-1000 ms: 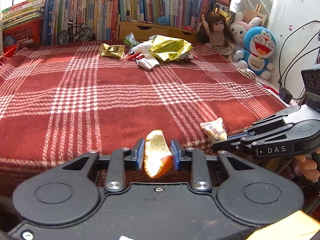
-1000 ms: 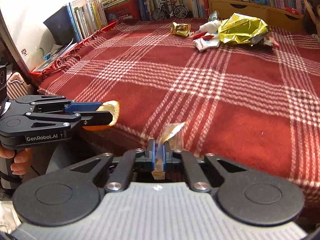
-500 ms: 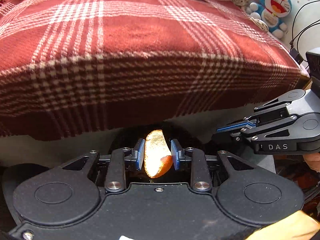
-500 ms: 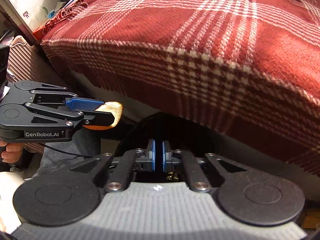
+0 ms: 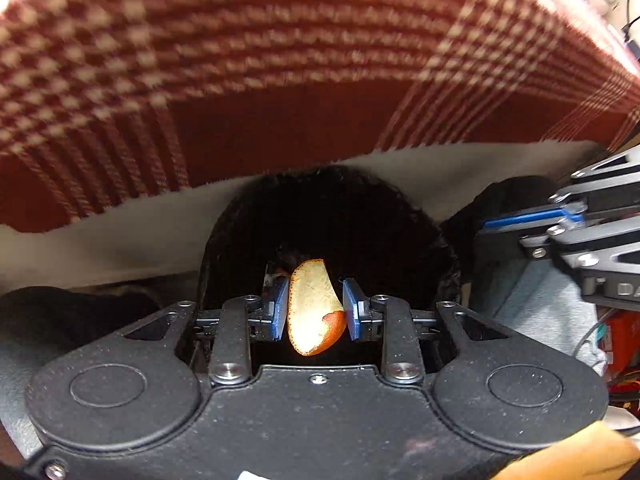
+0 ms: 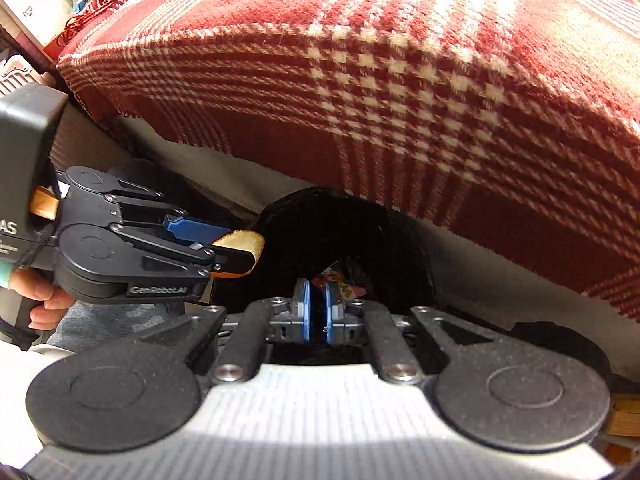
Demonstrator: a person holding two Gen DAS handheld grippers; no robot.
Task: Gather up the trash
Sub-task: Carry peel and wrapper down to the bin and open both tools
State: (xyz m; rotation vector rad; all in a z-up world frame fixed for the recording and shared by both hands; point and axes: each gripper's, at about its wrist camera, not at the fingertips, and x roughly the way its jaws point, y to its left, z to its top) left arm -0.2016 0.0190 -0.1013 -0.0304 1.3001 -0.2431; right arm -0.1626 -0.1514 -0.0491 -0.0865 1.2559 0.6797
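Note:
A piece of orange peel [image 5: 314, 312], pale side up, sits between the blue pads of my left gripper [image 5: 316, 308], which is shut on it. The peel hangs over the mouth of a black mesh bin [image 5: 420, 208] below the bed edge. In the right wrist view the left gripper [image 6: 240, 252] holds the peel [image 6: 242, 244] at the bin's left rim [image 6: 288, 204]. My right gripper [image 6: 318, 304] points into the bin with a narrow dark gap between its pads and nothing in it. A colourful wrapper [image 6: 338, 280] lies just beyond its tips, inside the bin.
The red and white checked blanket [image 5: 280, 60] overhangs the bed edge above the bin, with a white mattress side [image 5: 120, 240] under it. A hand [image 6: 44, 300] grips the left tool. My right gripper [image 5: 516, 232] shows at the right. Dark fabric and grey cloth [image 5: 532, 304] flank the bin.
Both grippers have dropped from the bed top past its edge to the black bin. The right gripper let go of the wrapper. The left still has the peel.

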